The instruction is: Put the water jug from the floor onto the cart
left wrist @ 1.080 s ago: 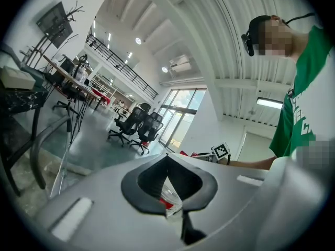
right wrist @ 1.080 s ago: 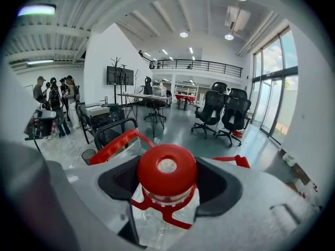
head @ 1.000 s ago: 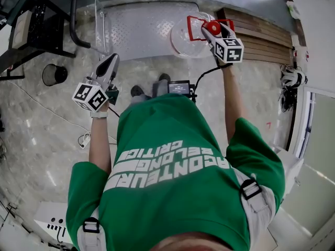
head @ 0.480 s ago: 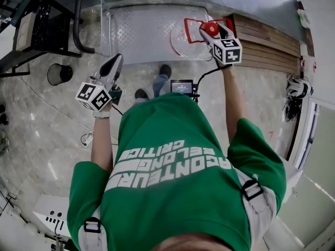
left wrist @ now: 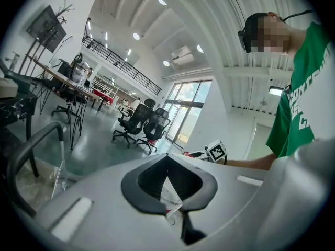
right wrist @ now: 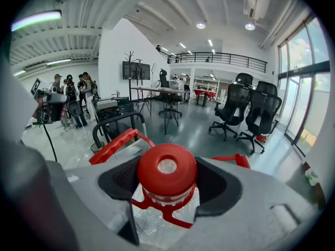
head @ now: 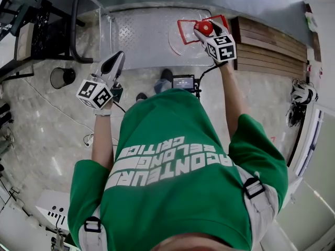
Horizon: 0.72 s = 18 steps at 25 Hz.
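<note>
A clear water jug [head: 180, 40] with a red cap [right wrist: 167, 166] and a red carry handle [head: 186, 22] hangs over the right end of the cart's metal deck [head: 138, 35]. My right gripper [head: 202, 30] is shut on the jug's neck just under the cap, seen close up in the right gripper view [right wrist: 167, 190]. Whether the jug's base touches the deck is hidden. My left gripper [head: 115, 61] is held at the cart's near edge, left of the jug, with its jaws together and nothing in them [left wrist: 168, 178].
The cart's black push bar [head: 76, 27] rises at its left end. A wooden pallet [head: 269, 43] lies right of the cart. A black bin [head: 63, 77] and a dark rack [head: 34, 27] stand to the left. Cables cross the floor [head: 57, 116].
My right gripper has carried the jug a little left and farther over the cart deck, and the person has stepped closer to the cart. The left gripper has barely moved.
</note>
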Available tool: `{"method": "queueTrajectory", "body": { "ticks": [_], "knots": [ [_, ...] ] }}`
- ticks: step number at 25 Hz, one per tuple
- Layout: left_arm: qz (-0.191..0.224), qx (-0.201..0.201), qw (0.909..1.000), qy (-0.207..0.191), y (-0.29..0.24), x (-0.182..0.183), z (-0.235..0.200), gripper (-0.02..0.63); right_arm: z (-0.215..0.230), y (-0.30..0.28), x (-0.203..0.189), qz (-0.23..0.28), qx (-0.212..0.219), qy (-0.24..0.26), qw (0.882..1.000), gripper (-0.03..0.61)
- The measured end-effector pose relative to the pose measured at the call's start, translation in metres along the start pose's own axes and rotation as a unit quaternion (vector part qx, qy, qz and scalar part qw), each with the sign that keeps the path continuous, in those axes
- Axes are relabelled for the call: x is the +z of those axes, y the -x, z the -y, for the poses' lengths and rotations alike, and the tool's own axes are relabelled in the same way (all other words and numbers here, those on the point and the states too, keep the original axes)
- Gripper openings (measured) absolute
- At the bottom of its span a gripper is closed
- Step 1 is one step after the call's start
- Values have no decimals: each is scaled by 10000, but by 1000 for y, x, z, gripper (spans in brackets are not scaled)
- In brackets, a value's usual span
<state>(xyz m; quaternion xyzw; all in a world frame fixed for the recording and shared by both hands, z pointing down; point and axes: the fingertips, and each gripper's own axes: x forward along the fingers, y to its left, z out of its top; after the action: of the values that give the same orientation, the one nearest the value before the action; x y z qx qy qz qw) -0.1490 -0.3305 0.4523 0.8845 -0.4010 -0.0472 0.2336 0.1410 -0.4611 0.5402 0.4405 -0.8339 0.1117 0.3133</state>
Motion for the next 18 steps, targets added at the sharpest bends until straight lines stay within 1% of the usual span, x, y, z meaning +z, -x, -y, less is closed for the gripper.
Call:
{"method": "queueTrajectory", "body": {
  "ticks": [10, 18],
  "knots": [
    [-97, 282, 9996, -2, -53, 5, -7, 14, 31, -51, -1, -178, 424, 324, 9984, 298],
    [-104, 504, 9986, 100, -80, -8, -1, 15, 37, -87, -7, -289, 823, 582, 9945, 298]
  ]
}}
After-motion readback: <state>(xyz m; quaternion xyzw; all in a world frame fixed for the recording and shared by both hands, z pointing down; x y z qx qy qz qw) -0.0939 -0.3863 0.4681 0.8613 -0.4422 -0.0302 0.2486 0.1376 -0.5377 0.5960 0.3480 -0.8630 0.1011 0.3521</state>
